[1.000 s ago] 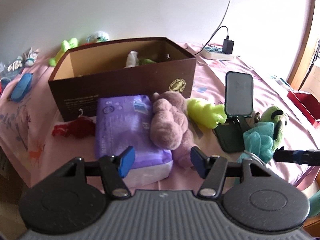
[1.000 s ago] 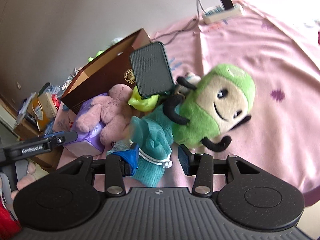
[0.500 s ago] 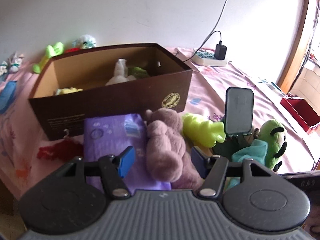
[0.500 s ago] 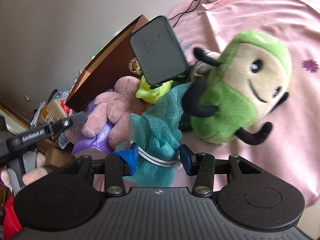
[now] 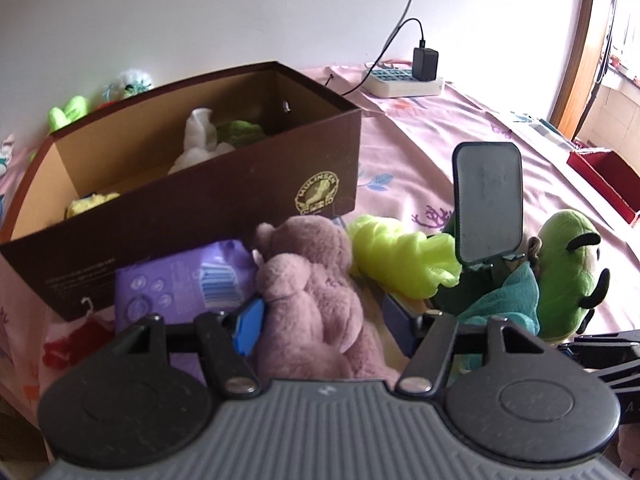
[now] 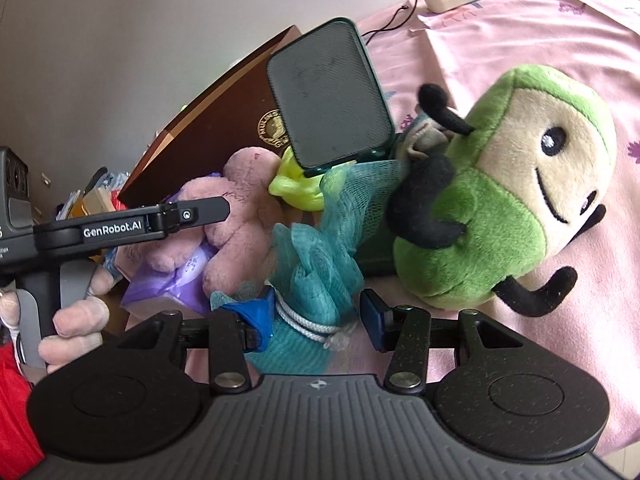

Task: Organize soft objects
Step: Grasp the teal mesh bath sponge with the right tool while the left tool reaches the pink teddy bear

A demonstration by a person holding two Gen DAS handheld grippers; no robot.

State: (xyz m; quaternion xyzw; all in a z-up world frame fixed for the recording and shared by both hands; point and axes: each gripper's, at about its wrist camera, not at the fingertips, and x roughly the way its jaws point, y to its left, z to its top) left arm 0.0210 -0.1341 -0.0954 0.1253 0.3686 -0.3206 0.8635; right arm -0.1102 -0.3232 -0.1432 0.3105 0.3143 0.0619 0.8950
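Pink floral bedspread (image 5: 472, 148) carries everything. Brown open-topped cardboard box (image 5: 224, 200) toward its far left edge; white and green soft items lie inside. Round green plush doll with cream face and black limbs (image 6: 508, 188) near the right edge. Mauve plush bear (image 5: 316, 300) lies just in front of the box, partly on a purple plastic-wrapped pack (image 5: 180, 284). Neon yellow-green mesh sponge (image 5: 396, 256) between bear and doll, beside a dark phone on a green stand (image 5: 488, 208). Teal mesh bath sponge with white cord (image 6: 320, 264) leans against the doll.

Left gripper (image 5: 324, 328): jaws spread wide, straddling the bear, not squeezing. Right gripper (image 6: 318, 320): jaws spread, flanking the teal sponge's corded end; left pad touches mesh, right pad apart.
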